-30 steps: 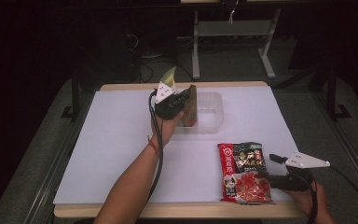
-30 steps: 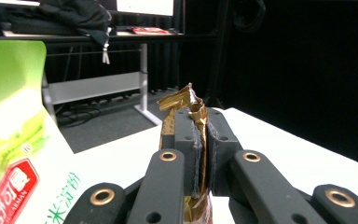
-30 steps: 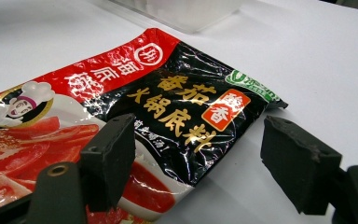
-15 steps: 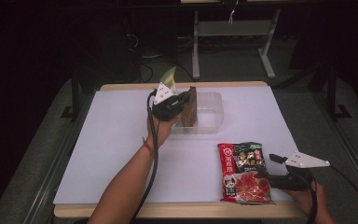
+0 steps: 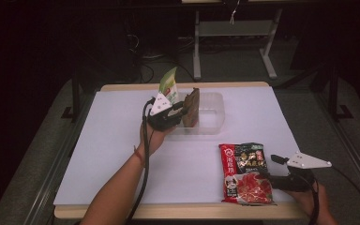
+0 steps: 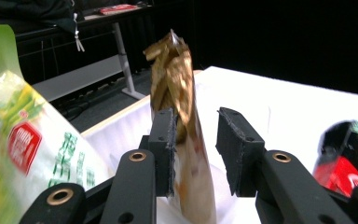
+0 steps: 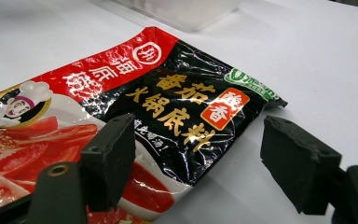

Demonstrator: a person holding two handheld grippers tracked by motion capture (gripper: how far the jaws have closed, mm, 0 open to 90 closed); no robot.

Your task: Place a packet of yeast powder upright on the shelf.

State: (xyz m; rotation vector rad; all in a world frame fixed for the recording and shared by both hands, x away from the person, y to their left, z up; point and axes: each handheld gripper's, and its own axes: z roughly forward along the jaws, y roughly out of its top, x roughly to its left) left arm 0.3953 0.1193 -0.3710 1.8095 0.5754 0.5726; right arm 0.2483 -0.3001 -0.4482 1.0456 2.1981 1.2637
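Observation:
A brown pouch (image 5: 191,108) (image 6: 175,70) stands upright at the left end of a clear plastic container (image 5: 213,123). My left gripper (image 5: 180,112) (image 6: 196,135) has just been opening, and its jaws flank the pouch with a gap at the right pad. Leaning beside this gripper is a green and white packet (image 5: 168,86) (image 6: 28,154). Near the front right, a red and black sauce packet (image 5: 243,173) (image 7: 121,93) lies flat on the table. My right gripper (image 5: 267,180) (image 7: 198,154) rests open at the packet's right edge, a jaw on either side of its corner.
The white table top (image 5: 98,154) ends at a wooden front edge near the person's forearms. Behind the table, metal frame legs (image 5: 272,56) stand on a dark floor. A cable trails from each gripper.
The left gripper's jaws have spread apart around the brown pouch and the hand has drawn back a little toward the person. The right gripper has kept still.

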